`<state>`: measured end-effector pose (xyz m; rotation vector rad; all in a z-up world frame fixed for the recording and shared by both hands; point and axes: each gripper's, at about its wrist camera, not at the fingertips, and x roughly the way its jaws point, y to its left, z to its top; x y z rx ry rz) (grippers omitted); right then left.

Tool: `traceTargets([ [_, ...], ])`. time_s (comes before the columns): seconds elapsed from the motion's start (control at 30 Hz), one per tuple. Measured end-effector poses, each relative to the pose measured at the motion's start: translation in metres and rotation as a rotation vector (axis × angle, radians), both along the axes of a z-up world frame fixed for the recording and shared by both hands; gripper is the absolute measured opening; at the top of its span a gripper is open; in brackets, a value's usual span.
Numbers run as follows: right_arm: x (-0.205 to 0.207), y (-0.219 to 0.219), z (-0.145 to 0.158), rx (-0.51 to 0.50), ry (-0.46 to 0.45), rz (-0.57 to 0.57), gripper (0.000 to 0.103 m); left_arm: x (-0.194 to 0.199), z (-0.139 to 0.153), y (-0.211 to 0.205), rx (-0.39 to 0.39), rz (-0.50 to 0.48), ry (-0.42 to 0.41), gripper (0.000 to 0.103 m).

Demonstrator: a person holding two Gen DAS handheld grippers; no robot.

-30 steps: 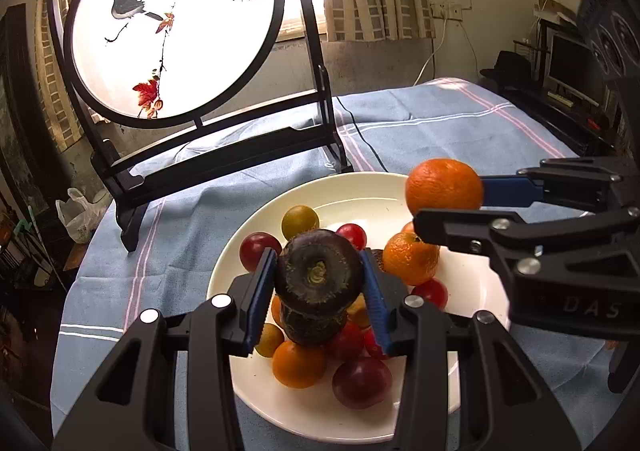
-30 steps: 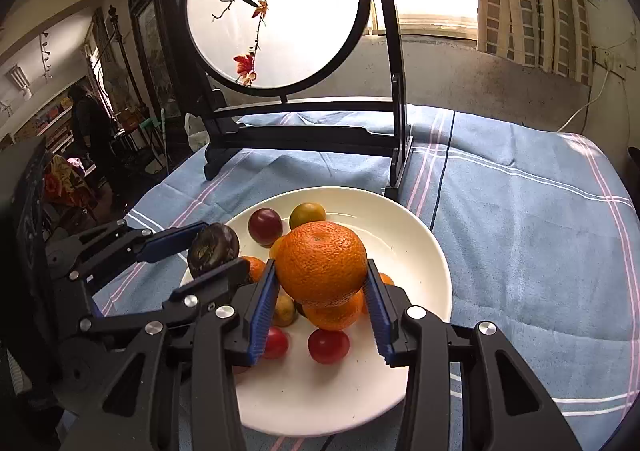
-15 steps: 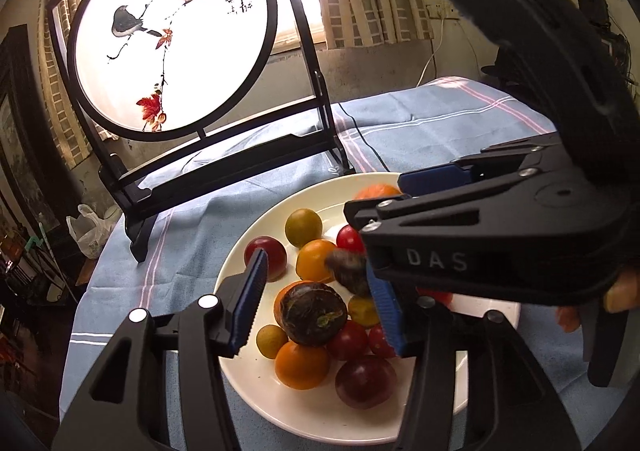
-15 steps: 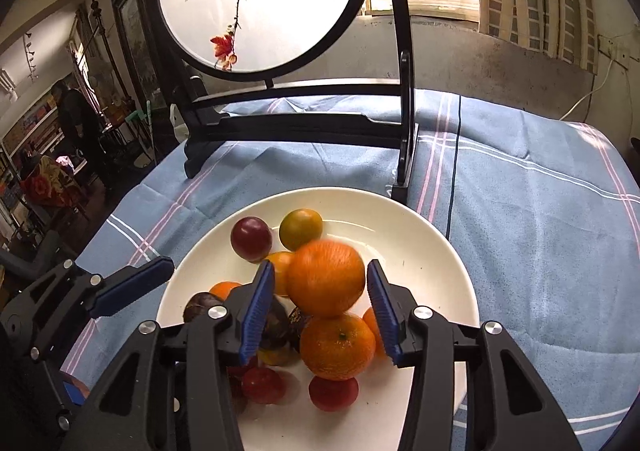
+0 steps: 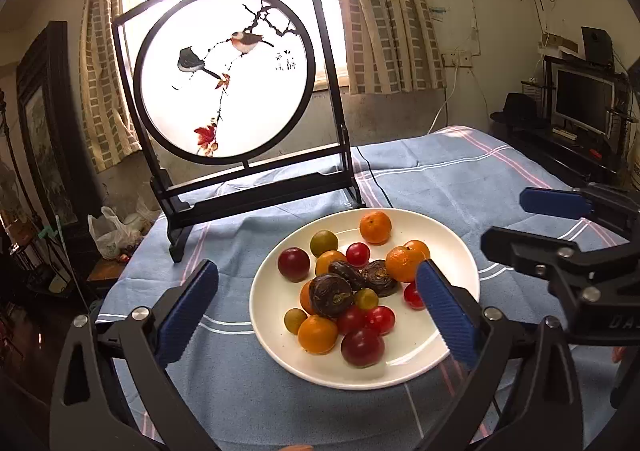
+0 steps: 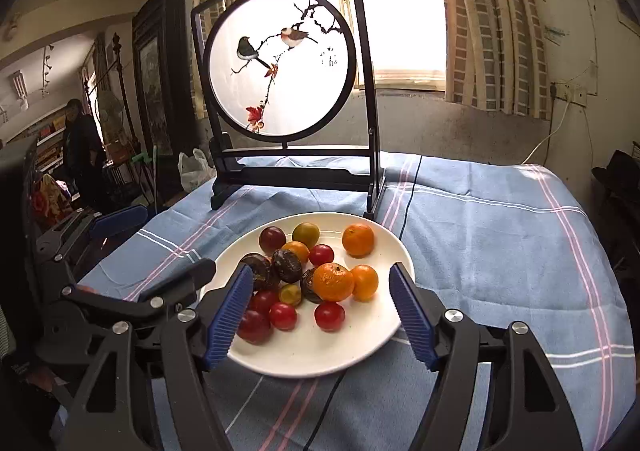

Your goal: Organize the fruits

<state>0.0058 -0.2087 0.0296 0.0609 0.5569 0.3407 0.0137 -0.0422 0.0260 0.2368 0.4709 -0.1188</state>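
Though both tools hang just short of the white plate (image 5: 452, 235), neither carries anything: the left gripper (image 5: 316, 311) is spread wide with nothing between its blue pads, and the right gripper (image 6: 320, 311) is spread wide and bare as well. All the fruit I can see sits on the plate, on the bench under its blue striped cloth (image 6: 500, 235). Three dark wrinkled fruits (image 5: 332, 293) huddle at the middle, the oranges (image 6: 334, 281) lie together on one side with one orange (image 5: 375, 227) apart near the far rim, and small red and yellow tomatoes (image 6: 329, 316) are scattered between. No fruit lies on the cloth, so the gathering looks finished to me; the colours are mixed, so any sorting by kind seems left to do.
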Motion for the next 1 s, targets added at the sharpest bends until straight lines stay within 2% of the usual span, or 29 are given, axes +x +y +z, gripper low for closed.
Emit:
traceTargets([
  [0.1,-0.026,-0.008,0.001,0.029,-0.035,-0.026,0.075,-0.015,0.004,0.006,-0.012,0.023,-0.021,0.098],
  [0.27,-0.044,-0.019,-0.004,0.088,-0.067,-0.074,0.079,-0.024,0.001,0.020,-0.067,0.081,-0.025,0.098],
  [0.37,-0.047,-0.012,-0.011,0.033,-0.106,-0.115,0.080,-0.022,-0.003,0.024,-0.067,0.103,-0.025,0.098],
  [0.5,-0.044,-0.001,-0.023,-0.035,-0.107,-0.102,0.080,-0.019,-0.005,0.025,-0.067,0.103,-0.040,0.098],
  [0.73,-0.038,0.000,-0.035,-0.039,-0.073,-0.097,0.080,-0.010,-0.008,0.028,-0.086,0.110,-0.043,0.098],
  [1.0,-0.038,0.007,-0.043,-0.054,-0.054,-0.078,0.080,-0.004,-0.020,0.028,-0.053,0.117,-0.017,0.098],
])
